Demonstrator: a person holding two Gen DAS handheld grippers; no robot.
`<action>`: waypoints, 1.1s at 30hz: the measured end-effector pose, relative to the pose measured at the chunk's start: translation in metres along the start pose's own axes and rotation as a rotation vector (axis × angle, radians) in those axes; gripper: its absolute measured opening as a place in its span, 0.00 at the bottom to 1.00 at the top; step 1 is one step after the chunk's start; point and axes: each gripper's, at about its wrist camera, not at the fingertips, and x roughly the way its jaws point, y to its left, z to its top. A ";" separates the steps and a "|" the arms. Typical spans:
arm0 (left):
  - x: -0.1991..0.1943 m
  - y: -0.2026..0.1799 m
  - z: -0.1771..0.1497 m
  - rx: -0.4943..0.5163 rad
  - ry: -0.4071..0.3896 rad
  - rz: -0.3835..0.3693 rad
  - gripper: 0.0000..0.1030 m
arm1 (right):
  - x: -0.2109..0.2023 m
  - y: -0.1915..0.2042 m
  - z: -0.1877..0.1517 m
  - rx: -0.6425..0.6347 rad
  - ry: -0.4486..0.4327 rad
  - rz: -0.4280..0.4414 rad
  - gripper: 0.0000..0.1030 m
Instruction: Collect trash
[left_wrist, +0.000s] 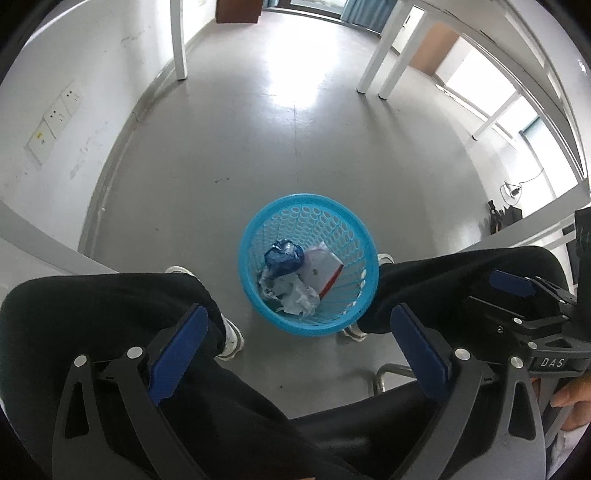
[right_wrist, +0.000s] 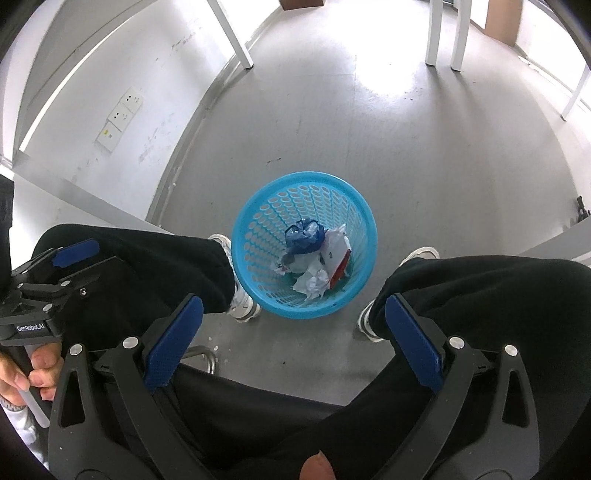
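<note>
A blue mesh wastebasket (left_wrist: 309, 264) stands on the grey floor (left_wrist: 258, 147), between the feet of a seated person in black trousers (left_wrist: 110, 306). Seen from the left wrist, it lies ahead of the left gripper (left_wrist: 299, 332), in line with the gap between its two fingers and beyond their tips. The blue pads of the left fingers (left_wrist: 177, 354) stand wide apart with nothing between them. They hang above the person's knees, one pad over each leg.

From the right wrist the wastebasket (right_wrist: 304, 243) again sits ahead of the gap, slightly nearer the left-hand finger. The right gripper (right_wrist: 295, 325) is likewise spread wide, its fingers (right_wrist: 413, 339) holding nothing.

Inside the wastebasket the trash lies at the bottom: a crumpled dark blue bag (left_wrist: 282, 258) toward the far side, a white carton with a red edge (left_wrist: 325, 271) just beside it, and crumpled white paper (left_wrist: 301, 299) on the side nearer the fingers. The same pieces show in the right view: the bag (right_wrist: 304, 236), the carton (right_wrist: 338, 254) and the paper (right_wrist: 312, 282), all touching or overlapping.

White sneakers (right_wrist: 242, 295) flank the wastebasket, the one nearest the right gripper's left-hand finger touching or almost touching its wall. White table legs (left_wrist: 179, 40) stand far beyond the fingertips, and a white wall with sockets (right_wrist: 122, 118) runs off to the left.
</note>
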 end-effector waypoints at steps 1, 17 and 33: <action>0.001 0.000 0.000 -0.002 0.005 -0.004 0.94 | 0.001 0.001 0.000 0.001 0.001 0.000 0.92; 0.006 0.000 -0.001 -0.019 0.025 -0.022 0.94 | 0.002 0.002 -0.001 0.025 -0.006 0.017 0.92; 0.008 0.000 -0.002 -0.018 0.030 -0.013 0.94 | 0.004 0.000 -0.001 0.026 0.003 0.024 0.92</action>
